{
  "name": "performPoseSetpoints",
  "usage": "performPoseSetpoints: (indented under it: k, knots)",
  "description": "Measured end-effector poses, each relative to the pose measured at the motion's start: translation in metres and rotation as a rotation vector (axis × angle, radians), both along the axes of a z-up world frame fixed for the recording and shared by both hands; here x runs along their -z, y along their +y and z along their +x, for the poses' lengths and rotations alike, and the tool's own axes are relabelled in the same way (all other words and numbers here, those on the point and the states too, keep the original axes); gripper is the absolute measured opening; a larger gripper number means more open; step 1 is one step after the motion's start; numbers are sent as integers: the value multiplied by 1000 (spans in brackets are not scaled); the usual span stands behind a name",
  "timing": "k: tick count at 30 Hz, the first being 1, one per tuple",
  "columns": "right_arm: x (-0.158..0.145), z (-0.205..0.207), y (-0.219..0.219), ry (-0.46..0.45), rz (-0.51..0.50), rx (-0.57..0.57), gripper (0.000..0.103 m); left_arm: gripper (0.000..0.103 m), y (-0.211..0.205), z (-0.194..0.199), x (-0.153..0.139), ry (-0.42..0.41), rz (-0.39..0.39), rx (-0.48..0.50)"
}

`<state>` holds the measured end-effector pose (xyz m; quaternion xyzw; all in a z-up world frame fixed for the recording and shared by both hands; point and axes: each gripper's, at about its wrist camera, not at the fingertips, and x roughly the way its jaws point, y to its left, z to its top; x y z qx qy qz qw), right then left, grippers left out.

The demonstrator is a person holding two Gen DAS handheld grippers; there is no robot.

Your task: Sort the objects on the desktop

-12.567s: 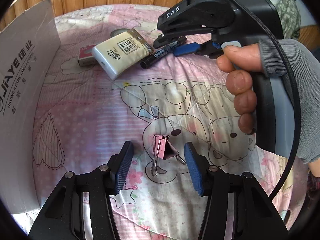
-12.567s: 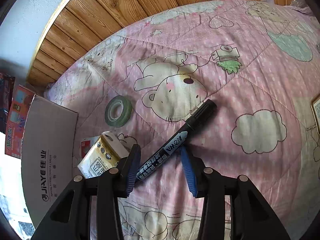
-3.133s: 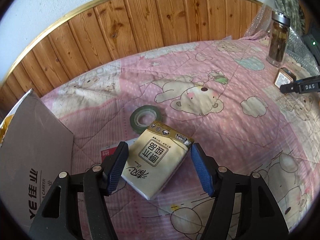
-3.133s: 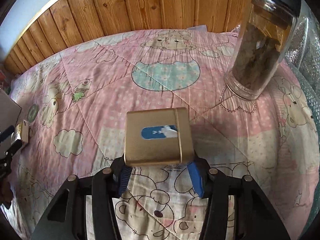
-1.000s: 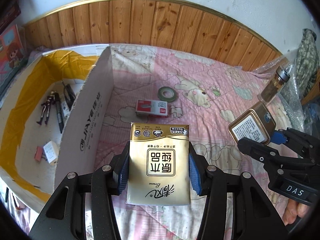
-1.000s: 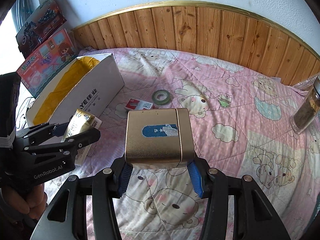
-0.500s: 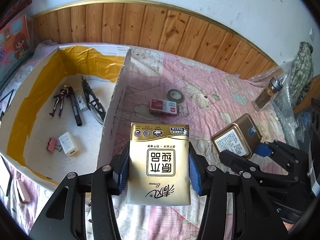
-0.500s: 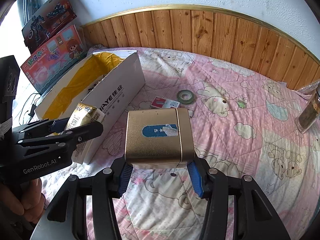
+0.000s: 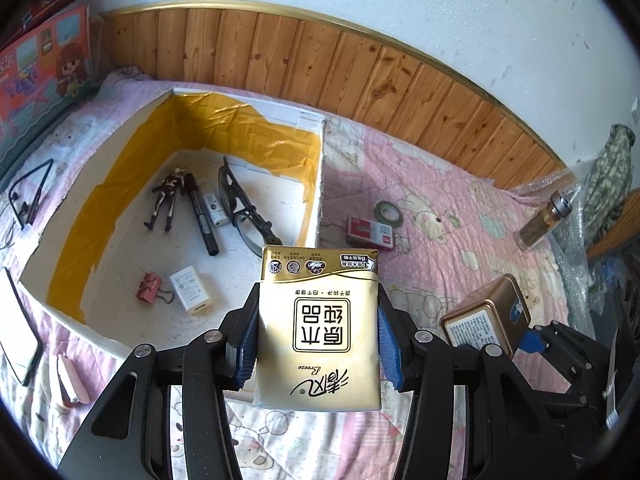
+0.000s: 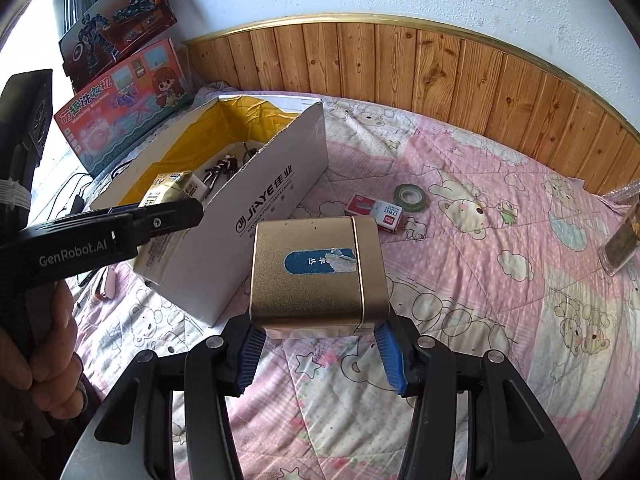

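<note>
Right now both grippers are carrying loads toward the cardboard box [image 9: 132, 152]. L gripper [image 9: 318, 342] is gripping the tissue pack [image 9: 318, 328], jaws clamped on its long sides, hovering at the box's 3 o'clock wall. R gripper [image 10: 320, 350] is holding the gold tin [image 10: 318, 270] by its lower edge, jaws pressing both sides, w/ the box off at its 10 o'clock.

Doing this well, imo: keep the pack level, clear the wall before lowering, drop into bare floor near the front.

Inside the box: action figure [image 9: 166, 196], black marker [image 9: 202, 220], glasses [image 9: 244, 212], pink binder clip [image 9: 148, 286], white charger [image 9: 191, 290]. On the bed, green tape roll [image 9: 387, 211] and red staples box [image 9: 370, 234] are waiting at 12 o'clock of the pack.
</note>
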<state>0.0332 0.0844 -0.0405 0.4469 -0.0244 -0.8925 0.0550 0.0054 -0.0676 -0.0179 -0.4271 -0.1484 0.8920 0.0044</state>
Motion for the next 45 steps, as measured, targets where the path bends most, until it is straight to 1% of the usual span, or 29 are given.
performPoseSetpoints:
  k: [6,13,22,29,35,41,45]
  knots:
    - [-6,-1,-13,0,1,-16,52,52,-18,1,-6,15,16,-23]
    - [-21,-8,-32,22,15,-51,52,52,-43,-2,-11,26,32,-66]
    - [-38,-27,-68,48,40,-126,52,52,-78,-9,-14,29,48,-122]
    - [-42,-47,-91,55,49,-182,52,52,-104,-21,-13,29,47,-161]
    - [-44,-64,-108,58,69,-230,52,52,-123,-34,-5,0,62,-191]
    - [-39,-81,-124,47,100,-284,52,52,-133,-47,1,-35,14,-192]
    - [-32,-94,-136,24,128,-326,52,52,-143,-56,11,-84,4,-184]
